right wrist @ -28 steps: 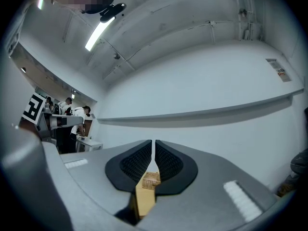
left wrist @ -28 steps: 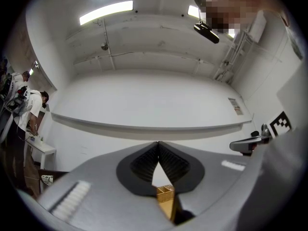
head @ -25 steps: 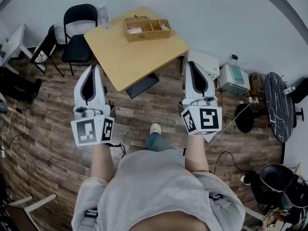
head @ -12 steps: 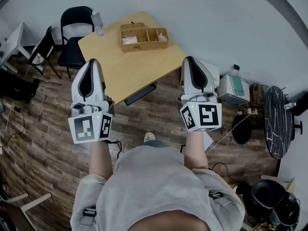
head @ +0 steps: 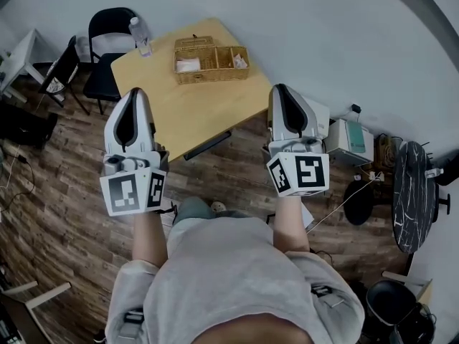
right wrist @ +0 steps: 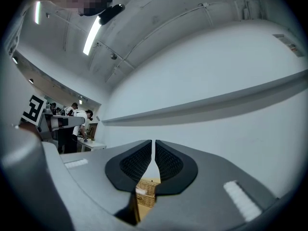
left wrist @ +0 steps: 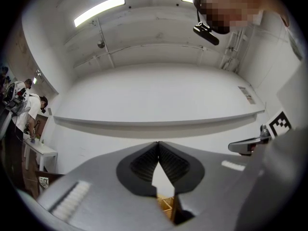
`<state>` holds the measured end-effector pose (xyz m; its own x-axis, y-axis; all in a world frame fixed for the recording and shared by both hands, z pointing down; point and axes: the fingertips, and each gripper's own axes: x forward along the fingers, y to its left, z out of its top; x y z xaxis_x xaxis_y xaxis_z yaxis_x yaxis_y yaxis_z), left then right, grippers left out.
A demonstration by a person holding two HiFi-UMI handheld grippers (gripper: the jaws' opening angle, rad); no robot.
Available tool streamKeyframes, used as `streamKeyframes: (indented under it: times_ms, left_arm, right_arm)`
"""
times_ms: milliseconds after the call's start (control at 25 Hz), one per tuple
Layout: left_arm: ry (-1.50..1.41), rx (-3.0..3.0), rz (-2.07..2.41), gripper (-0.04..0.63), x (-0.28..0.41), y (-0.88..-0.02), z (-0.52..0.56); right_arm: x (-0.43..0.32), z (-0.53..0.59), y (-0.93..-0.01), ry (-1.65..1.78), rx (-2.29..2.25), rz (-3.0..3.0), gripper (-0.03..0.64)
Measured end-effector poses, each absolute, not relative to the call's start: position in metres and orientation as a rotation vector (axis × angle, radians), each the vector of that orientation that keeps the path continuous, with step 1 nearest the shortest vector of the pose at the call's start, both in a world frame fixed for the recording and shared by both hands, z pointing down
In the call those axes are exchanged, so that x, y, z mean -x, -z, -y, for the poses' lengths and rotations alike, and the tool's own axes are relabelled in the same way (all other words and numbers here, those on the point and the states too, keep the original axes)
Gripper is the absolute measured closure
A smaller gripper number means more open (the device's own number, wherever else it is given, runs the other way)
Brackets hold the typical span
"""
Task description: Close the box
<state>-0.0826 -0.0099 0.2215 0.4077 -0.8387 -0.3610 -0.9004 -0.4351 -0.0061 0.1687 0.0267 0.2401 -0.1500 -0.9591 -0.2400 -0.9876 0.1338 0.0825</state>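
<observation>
Holding: nothing in either tool. The left gripper has its jaws pressed tip to tip; the right gripper has its jaws drawn together to a thin slit.
Box against the jaws: the box lies well ahead of both grippers, touching neither. It sits roughly between their lines of aim, towards the far side of the table.
Box, look: woven wicker, rectangular, with three uncovered compartments in a row. A woven panel shows along its far left edge, and a white item lies in the left compartment.
Beyond: a bottle at the table's far left corner, and a black chair behind it.
</observation>
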Motion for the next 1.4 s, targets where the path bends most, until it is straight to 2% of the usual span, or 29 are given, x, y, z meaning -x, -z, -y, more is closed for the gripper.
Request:
streamKeyframes:
  times_ms: [400, 1400]
  left_arm:
    - [-0.467, 2.454, -1.550, 0.537, 0.076, -0.225, 0.063]
    - [-0.437, 2.536, -1.512, 0.537, 0.079, -0.241, 0.288]
  right_arm:
    - [-0.178, 0.027, -0.249, -0.319, 1.966, -2.264, 0.592]
    - [-0.168, 0.249, -0.257, -0.260, 2.046, -2.268, 0.592]
